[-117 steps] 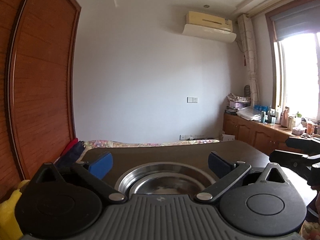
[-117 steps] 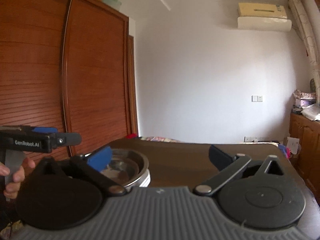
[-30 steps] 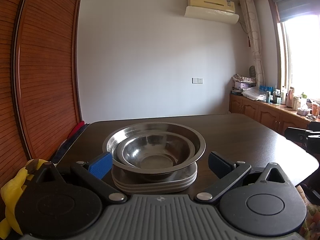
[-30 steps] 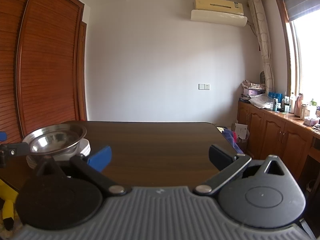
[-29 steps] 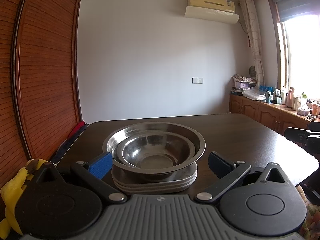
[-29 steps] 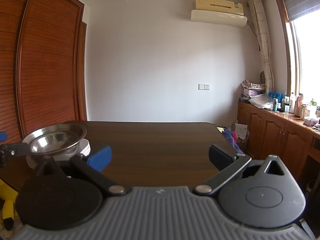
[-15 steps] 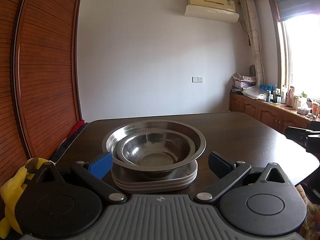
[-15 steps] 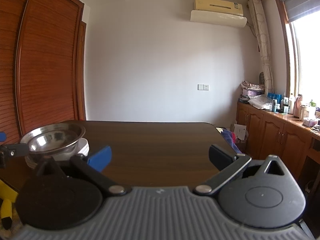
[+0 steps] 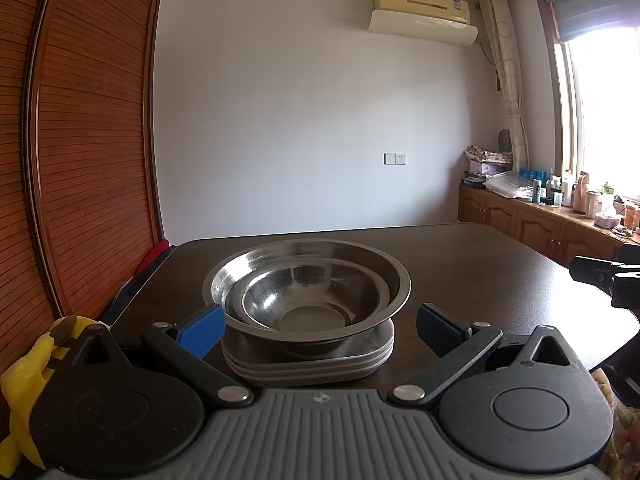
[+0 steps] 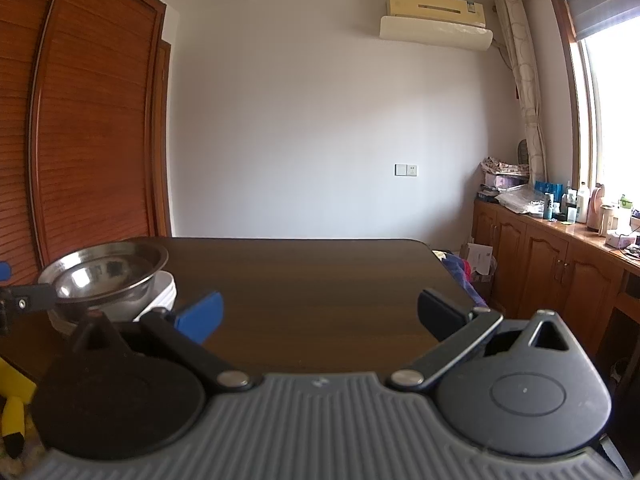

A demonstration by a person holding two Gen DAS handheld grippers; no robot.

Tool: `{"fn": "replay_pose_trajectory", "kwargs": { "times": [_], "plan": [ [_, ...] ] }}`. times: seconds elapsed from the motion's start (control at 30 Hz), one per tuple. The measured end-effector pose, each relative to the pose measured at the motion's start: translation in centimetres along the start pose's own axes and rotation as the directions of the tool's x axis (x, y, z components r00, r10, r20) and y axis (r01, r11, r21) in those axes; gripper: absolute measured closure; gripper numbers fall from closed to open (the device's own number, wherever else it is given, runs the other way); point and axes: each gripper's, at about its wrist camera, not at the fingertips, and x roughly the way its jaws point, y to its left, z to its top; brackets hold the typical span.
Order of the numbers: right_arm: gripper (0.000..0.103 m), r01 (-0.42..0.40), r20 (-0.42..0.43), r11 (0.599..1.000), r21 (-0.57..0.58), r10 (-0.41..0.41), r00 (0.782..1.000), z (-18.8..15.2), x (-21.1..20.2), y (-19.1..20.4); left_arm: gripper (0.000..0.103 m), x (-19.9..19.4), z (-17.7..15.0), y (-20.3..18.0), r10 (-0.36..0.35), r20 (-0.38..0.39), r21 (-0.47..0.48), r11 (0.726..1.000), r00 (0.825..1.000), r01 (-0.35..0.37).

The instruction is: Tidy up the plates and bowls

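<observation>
We see a dark brown surface [image 9: 480, 256] with rounded corners, standing in a room with a white wall [image 9: 304, 120]. A slatted wooden wardrobe [image 9: 80, 160] runs along the left side. An air conditioner [image 9: 422, 14] hangs high on the wall, and a curtain [image 9: 506, 80] falls beside a bright window [image 9: 604, 120]. Below the window, wooden cabinets [image 9: 540, 228] carry bottles [image 9: 560, 192] and other clutter. Something yellow [image 9: 24, 380] shows at the lower left, off the surface.

Near the surface's left edge sits a stack of plates [image 9: 312, 364]. On it rests a wide steel bowl [image 9: 384, 268], and a smaller steel bowl [image 9: 296, 300] nests inside that. In the right wrist view we see the same bowl [image 10: 104, 272] on the white plates [image 10: 160, 292], far to the left.

The left gripper [image 9: 318, 330] faces the stack directly, with its fingers [image 9: 200, 330] spread wide. The blue pad sits just beside the bowl's left rim, and we cannot tell whether it touches; the dark pad stands clear of the stack on the right. The fingers hold nothing.

The right gripper [image 10: 320, 316] hovers over the bare middle of the surface, well apart from the stack. Its fingers [image 10: 200, 316] are likewise spread wide, holding and touching nothing. Its dark tip also shows at the right edge of the left wrist view.
</observation>
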Motion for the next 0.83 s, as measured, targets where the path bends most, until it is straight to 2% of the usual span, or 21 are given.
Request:
{"fn": "replay_pose_trajectory", "kwargs": {
  "times": [0.83],
  "plan": [
    [0.000, -0.003, 0.001, 1.000, 0.004, 0.003, 1.000, -0.14, -0.15, 0.07, 0.000, 0.35, -0.10, -0.21, -0.006, -0.002, -0.003, 1.000, 1.000, 0.006]
  ]
}}
